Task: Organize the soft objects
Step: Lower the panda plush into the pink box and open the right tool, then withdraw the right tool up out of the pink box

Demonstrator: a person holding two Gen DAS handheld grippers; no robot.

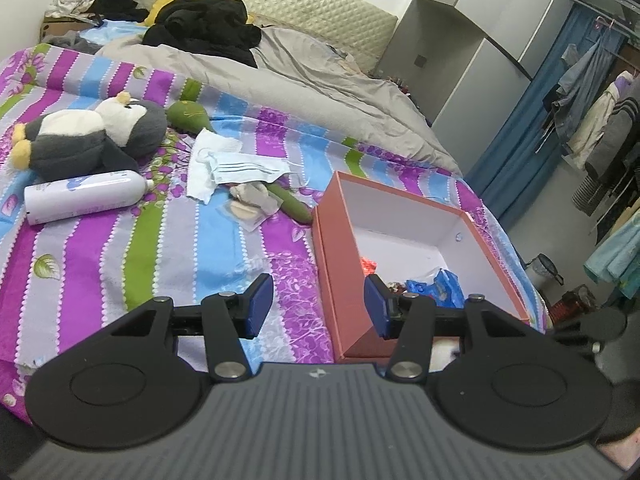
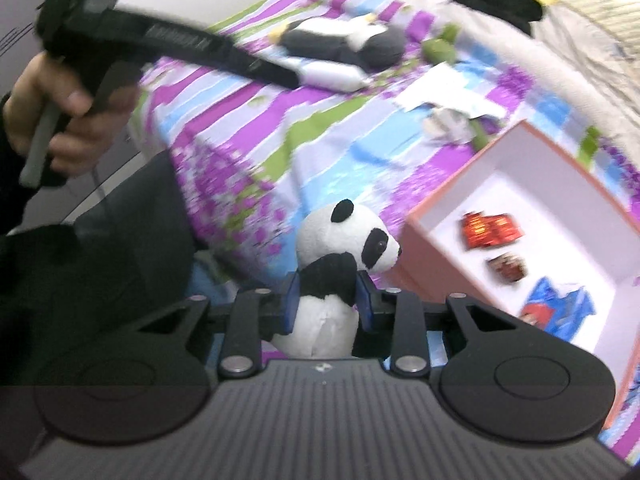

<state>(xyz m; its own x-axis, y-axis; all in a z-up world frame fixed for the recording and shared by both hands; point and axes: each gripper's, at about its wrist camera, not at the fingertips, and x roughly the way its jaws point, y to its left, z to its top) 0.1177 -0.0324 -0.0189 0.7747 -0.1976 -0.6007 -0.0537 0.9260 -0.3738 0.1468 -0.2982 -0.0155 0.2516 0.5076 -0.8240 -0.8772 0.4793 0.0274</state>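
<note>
The plush panda (image 2: 340,264) is clamped at its black shoulders between the blue pads of the right gripper (image 2: 327,303), head up and facing the box, its white belly hanging toward the camera. It is off the bedspread, so the grasp looks like a carry, with the squeeze at the narrow middle where a soft toy is least likely to slip. The salmon-pink cardboard box (image 2: 424,264) sits open just beside it at the foot of the bed, likely the collecting place: red wrappers (image 2: 490,229) and a blue packet (image 2: 560,304) already lie on its white floor.

The left gripper (image 1: 318,304) hangs over the box's near corner with jaws apart and nothing between them, probably waiting its turn; a hand (image 2: 68,112) grips its handle. Farther up the striped bedspread (image 1: 224,248) lie other candidates: a grey plush penguin (image 1: 92,136), a green plush toy (image 1: 188,114), a face mask (image 1: 248,170) on a white cloth. The white bottle (image 1: 84,198) beside the penguin is hard, so it probably stays
</note>
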